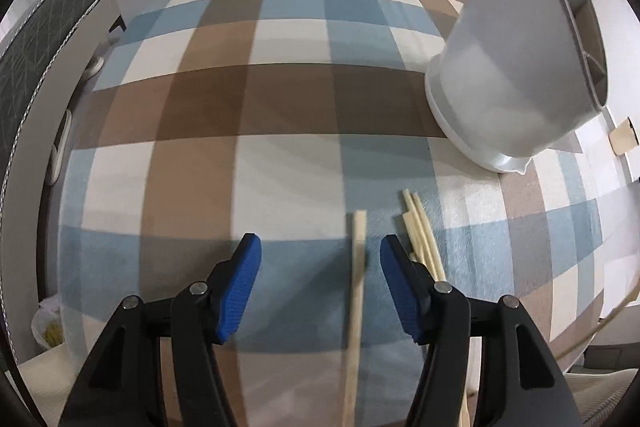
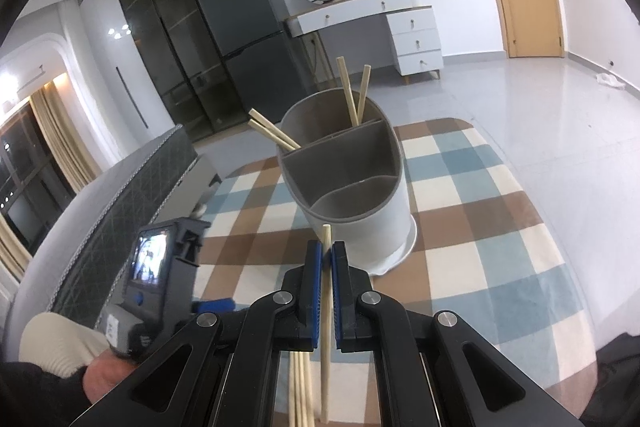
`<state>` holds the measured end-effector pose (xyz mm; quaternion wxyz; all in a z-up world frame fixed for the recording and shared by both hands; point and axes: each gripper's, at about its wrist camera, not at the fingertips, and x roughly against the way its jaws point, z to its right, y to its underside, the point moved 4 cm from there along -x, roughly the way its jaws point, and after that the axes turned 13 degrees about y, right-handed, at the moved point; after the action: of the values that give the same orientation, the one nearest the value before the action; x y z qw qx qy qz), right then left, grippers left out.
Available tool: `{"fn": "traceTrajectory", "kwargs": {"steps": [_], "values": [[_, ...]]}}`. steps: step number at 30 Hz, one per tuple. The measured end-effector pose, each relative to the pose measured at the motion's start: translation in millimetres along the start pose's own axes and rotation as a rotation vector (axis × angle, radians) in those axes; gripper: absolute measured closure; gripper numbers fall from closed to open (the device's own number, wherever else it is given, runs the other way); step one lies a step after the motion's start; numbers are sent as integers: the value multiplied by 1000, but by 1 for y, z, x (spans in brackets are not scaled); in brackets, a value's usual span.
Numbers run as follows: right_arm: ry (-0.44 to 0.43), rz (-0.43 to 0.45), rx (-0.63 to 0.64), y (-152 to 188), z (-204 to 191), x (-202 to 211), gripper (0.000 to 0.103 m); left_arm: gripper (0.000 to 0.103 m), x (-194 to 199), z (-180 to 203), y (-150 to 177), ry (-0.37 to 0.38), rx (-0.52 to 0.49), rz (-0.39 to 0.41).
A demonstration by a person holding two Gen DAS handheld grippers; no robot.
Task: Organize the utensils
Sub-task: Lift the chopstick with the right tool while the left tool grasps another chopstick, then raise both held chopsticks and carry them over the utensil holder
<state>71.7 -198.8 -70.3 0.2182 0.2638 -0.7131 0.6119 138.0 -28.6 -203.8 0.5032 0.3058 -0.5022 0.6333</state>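
Left wrist: your left gripper is spread over a loose wooden chopstick on the checked tablecloth; more pale wooden chopsticks lie beside it. Right wrist: your right gripper pinches one light wooden chopstick near the grey oval divided utensil holder, whose rear compartments hold four chopsticks.

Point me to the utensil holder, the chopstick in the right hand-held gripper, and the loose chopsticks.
utensil holder (image 2: 360,223), right wrist view, front outer wall.
held chopstick (image 2: 326,239), right wrist view, tip above the pads.
loose chopsticks (image 1: 418,227), left wrist view, mid-bundle.
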Motion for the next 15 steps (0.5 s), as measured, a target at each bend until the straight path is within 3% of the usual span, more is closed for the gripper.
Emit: {"fn": "traceTrajectory", "kwargs": {"steps": [5, 7, 9, 10, 15], "values": [[-4, -22, -13, -1, 6, -6, 98, 46, -6, 10, -6, -84, -78, 15], [-3, -33, -24, -2, 10, -7, 98, 58, -6, 9, -8, -61, -50, 18], [0, -41, -36, -2, 15, -8, 98, 96, -6, 14, -10, -54, -70, 21], [4, -44, -43, -1, 18, -8, 98, 101, -7, 19, -10, -44, -88, 8], [21, -52, -66, 2, 25, -4, 98, 101, -3, 17, -12, -2, -38, 37]]}}
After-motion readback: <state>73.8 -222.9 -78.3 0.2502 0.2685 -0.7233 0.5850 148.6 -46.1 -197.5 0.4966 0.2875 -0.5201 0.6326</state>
